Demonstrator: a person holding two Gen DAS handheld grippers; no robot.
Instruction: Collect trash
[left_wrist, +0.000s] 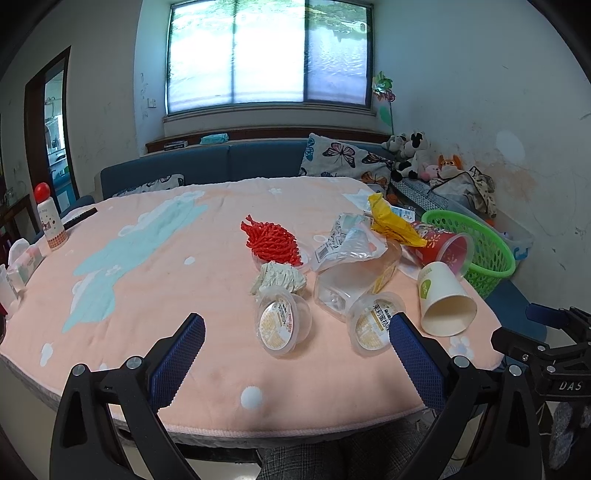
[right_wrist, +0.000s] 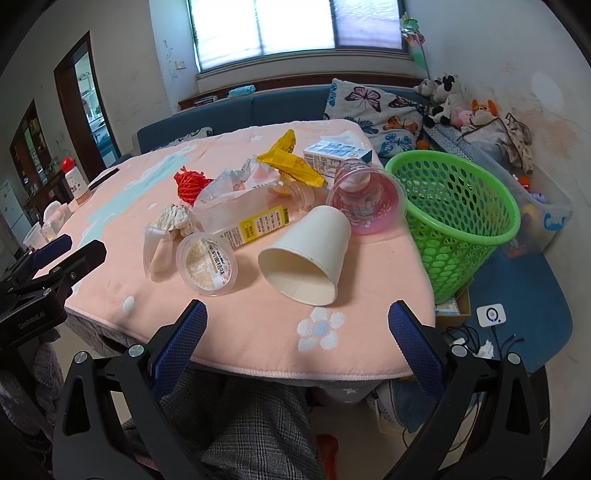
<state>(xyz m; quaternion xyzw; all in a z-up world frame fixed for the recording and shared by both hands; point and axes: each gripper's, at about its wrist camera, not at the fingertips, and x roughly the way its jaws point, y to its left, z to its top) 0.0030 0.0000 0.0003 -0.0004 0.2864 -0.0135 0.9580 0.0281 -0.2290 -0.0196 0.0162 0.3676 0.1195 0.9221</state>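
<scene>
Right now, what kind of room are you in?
Probably a living room in someone's home. There's a blue sofa under a window, stuffed toys piled in the corner, and a table with a pink flowery cover.

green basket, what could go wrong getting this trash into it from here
1. The green basket stands off the table's right edge, so a short toss could drop trash on the floor.
2. The white paper cup lies on its side near the table's edge; a nudge from the open right gripper may roll it off.
3. The clear bottle sits under a wrapper and against the pink cup, so pulling it could drag those along.
</scene>
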